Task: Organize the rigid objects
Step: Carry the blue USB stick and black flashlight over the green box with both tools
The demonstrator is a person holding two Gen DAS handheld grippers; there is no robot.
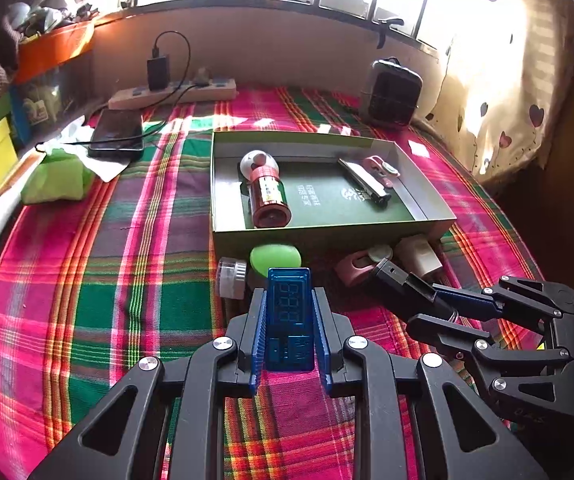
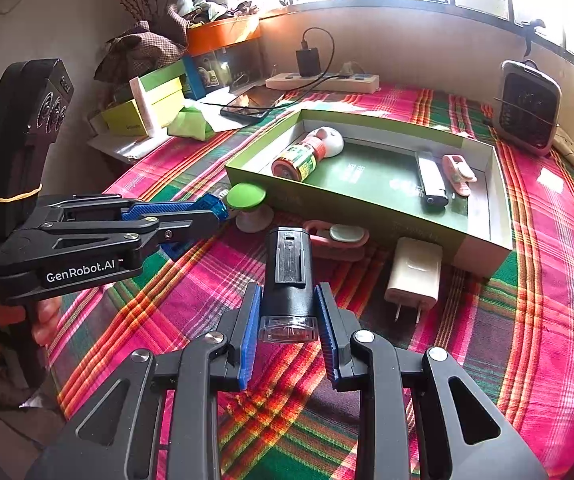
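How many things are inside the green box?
4: a battery and a white round thing at its left end, a lighter and a pink clip at its right end.

One green box [image 2: 367,208], two pink clips [image 2: 458,174] [image 2: 337,240], one battery [image 2: 295,160], one white charger [image 2: 413,276].

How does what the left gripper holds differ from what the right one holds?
The left gripper is shut on a translucent blue meter with a digit display; the right gripper is shut on an opaque black bike light with a clear lens. The meter is flat and boxy, the light rounded. Both are clamped lengthwise, outside the green box.
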